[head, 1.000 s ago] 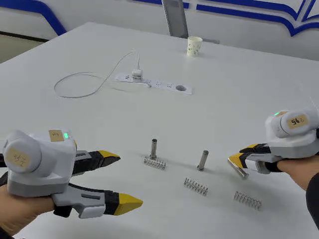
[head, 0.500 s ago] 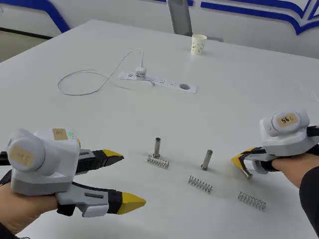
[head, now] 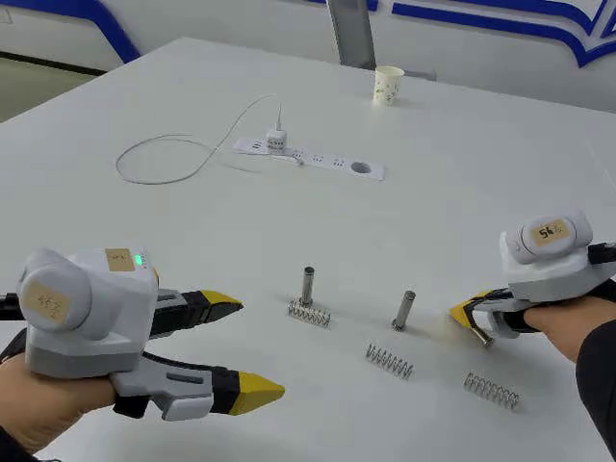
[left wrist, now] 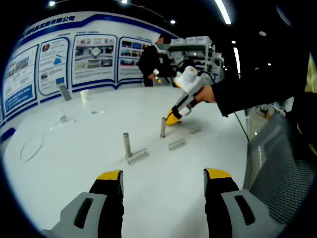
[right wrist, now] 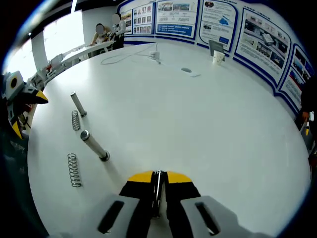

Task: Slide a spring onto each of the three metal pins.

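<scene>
Standing the third pin beside the other two

Our right gripper (head: 467,313) is clamped on a pin (head: 478,335), held slanted low over the desk (head: 433,221); our left gripper (head: 252,348) hangs open. Two pins (head: 308,285) stand upright, and three springs (head: 389,360) lie loose near them. If we release it tilted, it may topple and roll.

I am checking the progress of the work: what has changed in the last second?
The right claw, shut on the third pin, tipped it from slanted towards upright, low over the table. The left claw stayed open; the two standing pins and the three springs did not move.
</scene>
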Action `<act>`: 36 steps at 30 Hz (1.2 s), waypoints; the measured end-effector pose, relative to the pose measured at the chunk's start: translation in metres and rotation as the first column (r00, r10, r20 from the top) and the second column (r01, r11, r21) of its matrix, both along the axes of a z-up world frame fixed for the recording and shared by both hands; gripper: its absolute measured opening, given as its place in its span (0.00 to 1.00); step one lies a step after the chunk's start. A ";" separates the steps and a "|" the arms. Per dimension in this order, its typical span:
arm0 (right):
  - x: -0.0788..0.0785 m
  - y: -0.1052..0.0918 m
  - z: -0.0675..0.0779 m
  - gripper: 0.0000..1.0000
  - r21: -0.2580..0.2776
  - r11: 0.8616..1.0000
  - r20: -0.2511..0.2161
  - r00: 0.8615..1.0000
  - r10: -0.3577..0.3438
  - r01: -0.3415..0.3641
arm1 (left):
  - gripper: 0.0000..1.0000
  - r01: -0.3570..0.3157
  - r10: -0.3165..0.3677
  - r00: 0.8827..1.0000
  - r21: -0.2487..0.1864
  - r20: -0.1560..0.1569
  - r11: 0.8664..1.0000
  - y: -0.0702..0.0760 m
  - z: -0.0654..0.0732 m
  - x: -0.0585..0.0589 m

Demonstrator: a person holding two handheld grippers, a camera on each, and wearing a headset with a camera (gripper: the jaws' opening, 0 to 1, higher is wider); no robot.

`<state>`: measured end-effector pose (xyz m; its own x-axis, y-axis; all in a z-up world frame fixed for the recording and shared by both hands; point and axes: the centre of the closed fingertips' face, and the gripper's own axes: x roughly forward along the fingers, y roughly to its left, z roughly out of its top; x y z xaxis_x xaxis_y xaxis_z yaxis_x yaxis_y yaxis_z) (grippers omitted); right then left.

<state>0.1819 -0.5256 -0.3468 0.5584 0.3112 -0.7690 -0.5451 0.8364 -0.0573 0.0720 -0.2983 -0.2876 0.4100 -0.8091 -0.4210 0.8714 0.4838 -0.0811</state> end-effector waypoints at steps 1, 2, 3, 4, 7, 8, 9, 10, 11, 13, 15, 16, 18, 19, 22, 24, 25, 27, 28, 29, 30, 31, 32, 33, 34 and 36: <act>0.000 0.000 0.000 0.10 0.005 1.000 -0.004 1.000 -0.004 0.004 | 0.67 0.000 0.000 1.000 0.001 0.000 1.000 0.000 0.000 0.000; 0.000 0.000 -0.001 0.10 0.006 1.000 -0.006 1.000 -0.006 0.006 | 0.67 0.001 -0.001 1.000 0.002 -0.001 1.000 0.000 0.000 0.000; 0.000 0.000 -0.001 0.10 0.006 1.000 -0.007 1.000 -0.006 0.006 | 0.67 0.001 -0.001 1.000 0.002 -0.001 1.000 0.000 -0.001 0.000; 0.000 0.000 -0.001 0.10 0.006 1.000 -0.008 1.000 -0.007 0.007 | 0.67 0.001 -0.001 1.000 0.003 -0.001 1.000 0.000 -0.001 0.000; 0.000 0.000 -0.002 0.10 0.015 1.000 -0.012 1.000 -0.014 0.014 | 0.67 -0.002 0.002 1.000 0.000 -0.003 1.000 0.001 -0.001 0.000; 0.001 -0.001 -0.003 0.10 0.021 1.000 -0.015 1.000 -0.017 0.018 | 0.67 -0.004 0.004 1.000 0.000 -0.002 1.000 0.001 0.000 0.000; 0.001 -0.001 -0.003 0.10 0.024 0.999 -0.018 1.000 -0.020 0.021 | 0.67 -0.004 0.004 1.000 0.000 -0.001 1.000 0.001 0.000 0.000; 0.000 -0.001 -0.003 0.09 0.030 0.999 -0.023 0.999 -0.025 0.025 | 0.67 -0.004 0.004 1.000 -0.001 -0.001 1.000 0.001 0.000 0.000; 0.000 -0.001 -0.003 0.09 0.035 0.999 -0.026 0.999 -0.031 0.032 | 0.67 -0.004 0.004 1.000 -0.002 -0.001 1.000 0.001 0.000 0.000; 0.001 -0.001 -0.003 0.09 0.042 0.998 -0.027 0.999 -0.041 0.042 | 0.67 -0.004 0.004 1.000 0.002 -0.002 1.000 0.001 -0.001 0.000; 0.000 -0.001 -0.003 0.09 0.042 0.998 -0.029 0.999 -0.046 0.047 | 0.67 -0.004 0.004 1.000 0.001 -0.001 1.000 0.001 0.000 0.000; -0.001 0.000 -0.002 0.09 0.040 0.998 -0.027 0.999 -0.043 0.044 | 0.67 -0.004 0.004 1.000 -0.001 -0.001 1.000 0.001 0.000 0.000; -0.002 0.001 0.003 0.09 0.045 0.998 -0.019 0.999 -0.043 0.044 | 0.66 -0.004 0.004 1.000 0.000 -0.001 1.000 0.001 0.000 0.000; -0.002 0.001 0.005 0.09 0.047 0.998 -0.014 0.999 -0.044 0.045 | 0.66 -0.004 0.004 1.000 0.000 -0.001 1.000 0.001 0.000 0.000; -0.004 0.000 0.011 0.09 0.054 0.997 -0.001 0.999 -0.049 0.049 | 0.66 0.000 0.000 1.000 0.002 0.000 1.000 0.000 0.000 0.000; -0.006 0.001 0.016 0.09 0.056 0.997 0.009 0.999 -0.048 0.047 | 0.66 0.002 -0.002 1.000 0.002 0.001 1.000 0.000 0.000 0.000; -0.008 0.001 0.017 0.09 0.057 0.997 0.013 0.999 -0.047 0.046 | 0.66 0.003 -0.003 1.000 0.002 0.002 1.000 0.000 0.000 0.000; -0.010 0.001 0.021 0.09 0.059 0.997 0.023 0.999 -0.047 0.046 | 0.66 0.002 -0.002 1.000 0.002 0.003 1.000 0.000 0.001 0.000; -0.012 0.000 0.023 0.09 0.060 0.997 0.027 0.998 -0.048 0.046 | 0.66 0.002 -0.002 1.000 0.000 0.004 1.000 0.000 0.001 0.000; -0.013 0.000 0.025 0.09 0.061 0.997 0.032 0.998 -0.049 0.047 | 0.66 0.002 -0.002 1.000 0.001 0.005 1.000 0.000 0.001 0.000; -0.014 0.000 0.026 0.09 0.064 0.997 0.035 0.998 -0.051 0.048 | 0.66 0.003 -0.003 1.000 0.001 0.007 1.000 0.000 0.002 0.000; -0.016 -0.001 0.028 0.09 0.067 0.996 0.038 0.998 -0.054 0.052 | 0.66 0.004 -0.004 1.000 0.001 0.007 1.000 -0.001 0.002 -0.001; -0.017 -0.001 0.029 0.09 0.071 0.996 0.037 0.998 -0.057 0.054 | 0.66 0.005 -0.005 1.000 0.001 0.007 1.000 -0.001 0.002 -0.001; -0.019 -0.001 0.030 0.09 0.074 0.996 0.040 0.997 -0.060 0.057 | 0.66 0.007 -0.007 1.000 0.003 0.009 1.000 -0.001 0.002 -0.001; -0.020 -0.001 0.031 0.09 0.074 0.996 0.043 0.997 -0.061 0.057 | 0.66 0.008 -0.008 1.000 0.003 0.010 1.000 -0.001 0.002 -0.001; -0.022 -0.001 0.034 0.09 0.073 0.996 0.050 0.997 -0.062 0.058 | 0.66 0.010 -0.010 1.000 0.002 0.010 1.000 -0.002 0.002 -0.001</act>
